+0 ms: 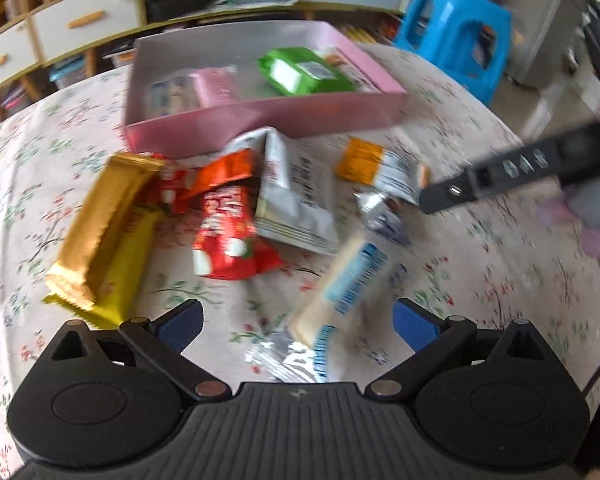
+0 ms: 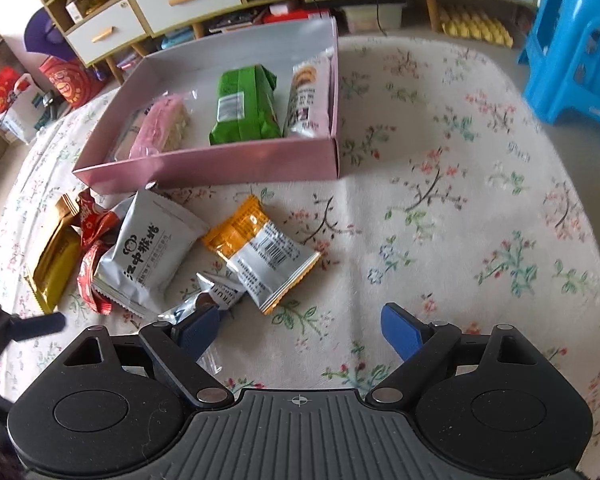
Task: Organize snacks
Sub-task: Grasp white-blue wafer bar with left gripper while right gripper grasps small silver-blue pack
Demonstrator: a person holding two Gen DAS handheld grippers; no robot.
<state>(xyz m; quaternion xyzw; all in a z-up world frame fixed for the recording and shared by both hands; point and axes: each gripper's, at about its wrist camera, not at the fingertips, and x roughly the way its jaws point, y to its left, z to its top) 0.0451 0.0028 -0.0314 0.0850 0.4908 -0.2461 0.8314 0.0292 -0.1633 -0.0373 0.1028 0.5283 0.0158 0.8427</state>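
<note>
My left gripper (image 1: pixel 298 320) hangs spread over the cream bar (image 1: pixel 340 280); right gripper (image 2: pixel 300 332), also apart, waits behind the pink box (image 2: pixel 220 164).

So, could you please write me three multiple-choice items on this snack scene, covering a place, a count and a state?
1. Where does the green packet lie?
A. inside the pink box
B. on the floral tablecloth
C. on the blue stool

2. How many snacks lie in the pink box?
A. one
B. three
C. five

3. How is the right gripper?
A. shut on the orange packet
B. shut on nothing
C. open, holding nothing

Key: 1 A, the box walls surround it; 2 B, pink, green and brown-print packets; 3 C, its fingers stand wide apart over bare cloth.
</note>
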